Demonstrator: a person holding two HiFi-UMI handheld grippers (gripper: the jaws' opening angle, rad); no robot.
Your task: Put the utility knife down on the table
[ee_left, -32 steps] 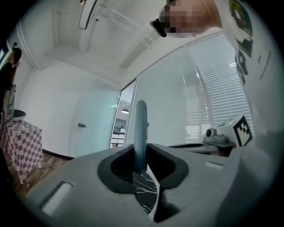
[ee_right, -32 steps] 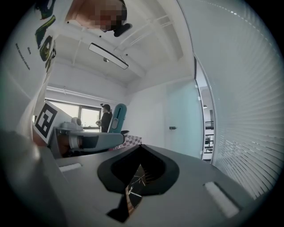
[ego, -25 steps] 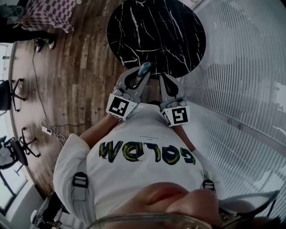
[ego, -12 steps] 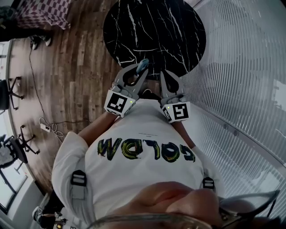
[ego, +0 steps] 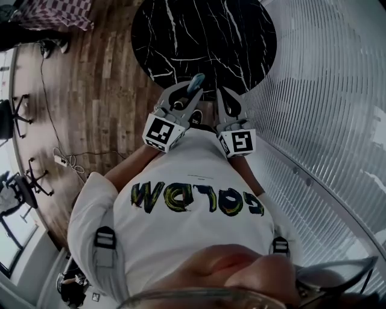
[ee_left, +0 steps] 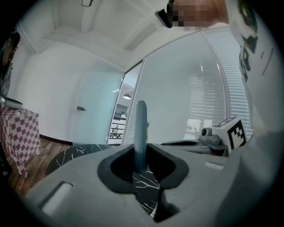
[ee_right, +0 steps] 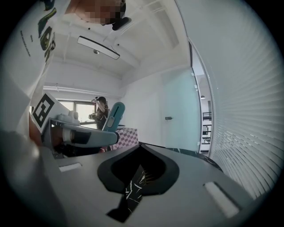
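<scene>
My left gripper [ego: 190, 98] pinches the utility knife [ego: 195, 84]. Its fingers [ee_left: 116, 165] press on the lower part of the teal handle from both sides. The rest of the knife stands upright above the fingertips, clear of everything else. From the head view, the knife's free end shows against the near edge of the round black marble surface [ego: 235, 36]. The knife hangs in my grip and does not lie on the marble.

My right gripper [ego: 222, 95] is just to the right of the left one and points the same way, toward the surface. Its fingers [ee_right: 111, 170] are pressed together at the tips with nothing between them. Through the gap behind the tips I see only the white-veined marble. The two grippers are close together but do not touch.

A wooden floor [ego: 102, 78] spreads out to the left of the surface. A wall of white slatted blinds [ego: 325, 90] curves along the right. A red-and-white checked cloth [ego: 57, 12] hangs at the far left.
</scene>
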